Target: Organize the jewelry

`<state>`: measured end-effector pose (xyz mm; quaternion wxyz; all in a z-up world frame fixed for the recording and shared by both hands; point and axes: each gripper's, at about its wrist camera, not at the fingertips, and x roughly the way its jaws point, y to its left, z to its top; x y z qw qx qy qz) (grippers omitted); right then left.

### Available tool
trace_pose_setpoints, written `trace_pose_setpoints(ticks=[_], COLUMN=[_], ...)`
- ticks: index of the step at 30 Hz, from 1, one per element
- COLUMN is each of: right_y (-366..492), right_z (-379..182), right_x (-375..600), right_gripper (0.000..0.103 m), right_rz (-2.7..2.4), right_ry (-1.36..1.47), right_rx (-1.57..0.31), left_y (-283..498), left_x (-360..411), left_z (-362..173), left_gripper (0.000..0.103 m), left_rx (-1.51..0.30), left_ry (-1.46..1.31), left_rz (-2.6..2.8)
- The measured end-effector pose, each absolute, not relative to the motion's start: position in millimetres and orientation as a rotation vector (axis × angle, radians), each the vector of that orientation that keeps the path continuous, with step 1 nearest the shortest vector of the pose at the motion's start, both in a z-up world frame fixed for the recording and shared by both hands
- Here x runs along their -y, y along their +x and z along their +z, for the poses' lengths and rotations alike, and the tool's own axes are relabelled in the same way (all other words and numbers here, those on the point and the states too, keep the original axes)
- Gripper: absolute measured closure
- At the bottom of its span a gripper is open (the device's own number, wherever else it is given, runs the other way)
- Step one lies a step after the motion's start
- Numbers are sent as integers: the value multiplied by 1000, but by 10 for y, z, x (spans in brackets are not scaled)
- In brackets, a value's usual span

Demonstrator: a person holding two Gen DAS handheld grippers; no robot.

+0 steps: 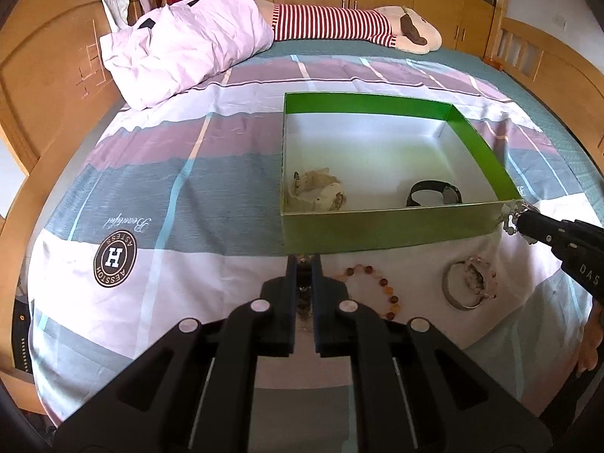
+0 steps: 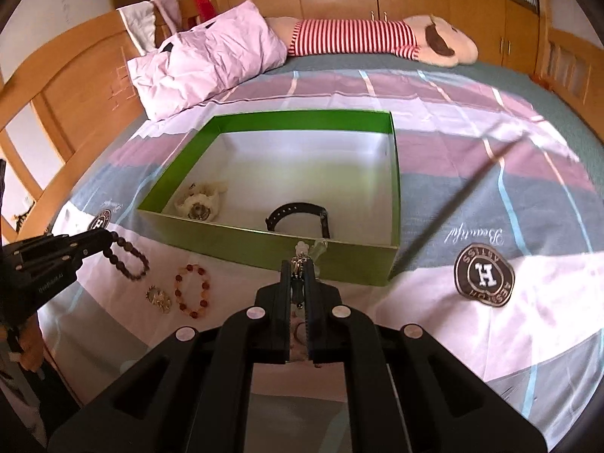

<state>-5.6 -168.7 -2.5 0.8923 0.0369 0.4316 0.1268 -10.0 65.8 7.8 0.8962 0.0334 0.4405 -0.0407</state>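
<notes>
A green box (image 1: 377,232) (image 2: 264,249) with a white inside sits on the bed. It holds a cream watch (image 1: 317,190) (image 2: 200,200) and a black watch (image 1: 434,192) (image 2: 298,215). My left gripper (image 1: 304,260) (image 2: 109,239) is shut on a dark bead bracelet (image 2: 128,258), just in front of the box's near wall. My right gripper (image 2: 300,264) (image 1: 523,222) is shut on a pale beaded piece with a silver clasp (image 2: 302,251) (image 1: 509,217) at the box's near right corner. An amber bead bracelet (image 1: 377,290) (image 2: 192,288) lies on the sheet.
A silver ring with a pinkish beaded piece (image 1: 470,283) lies right of the amber bracelet. A small gold ornament (image 2: 158,298) lies on the sheet. A pink pillow (image 1: 181,41) and a striped plush toy (image 1: 351,26) lie at the far end. Wooden bed frame (image 1: 41,87) surrounds.
</notes>
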Motion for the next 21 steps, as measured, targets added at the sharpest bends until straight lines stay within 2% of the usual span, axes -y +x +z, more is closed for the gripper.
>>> trace_pose_setpoints(ticks=[21], right_y=[-101], right_z=[-194], right_x=[1464], right_gripper=[97], right_rz=[306], right_ry=[29], right_rx=[-931], left_y=[-179], left_x=[-514], left_z=[55], left_gripper=[97], left_rx=[-906], left_ry=[121], left_rz=[-90])
